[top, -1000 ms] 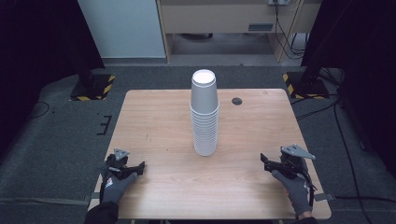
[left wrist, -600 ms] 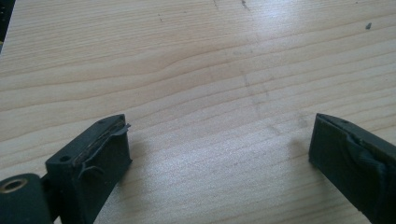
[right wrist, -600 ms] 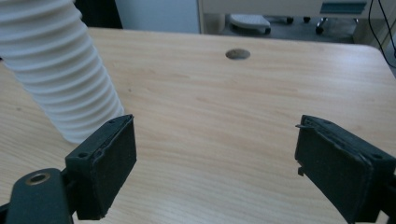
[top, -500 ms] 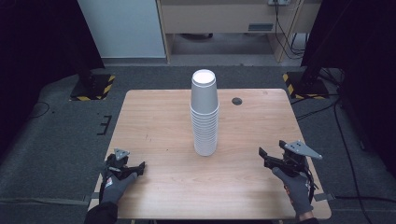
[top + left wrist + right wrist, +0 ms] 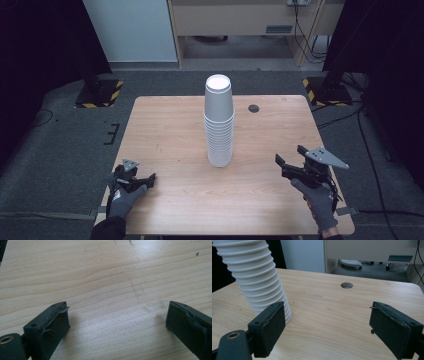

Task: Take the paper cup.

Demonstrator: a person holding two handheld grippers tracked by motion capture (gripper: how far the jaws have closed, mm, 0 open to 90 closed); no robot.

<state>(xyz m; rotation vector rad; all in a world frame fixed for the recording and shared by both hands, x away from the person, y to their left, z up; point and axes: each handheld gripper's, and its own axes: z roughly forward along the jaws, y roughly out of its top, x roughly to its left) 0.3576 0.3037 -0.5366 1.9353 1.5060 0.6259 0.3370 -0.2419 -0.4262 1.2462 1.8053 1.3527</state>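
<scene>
High view: my left hand-held gripper point(image 5: 146, 180) sits low at the near bench point(image 5: 170, 125) edge, jaws spread, nothing between them. Right hand-held gripper point(image 5: 281, 165), also spread wide, is angled at the cup stack point(image 5: 219, 122) standing mid-bench, I'd guess to peel one cup off.

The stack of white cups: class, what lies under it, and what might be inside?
The stack of white cups stands upside down on the wooden table. Its inside is covered, so any contents cannot be seen.
</scene>
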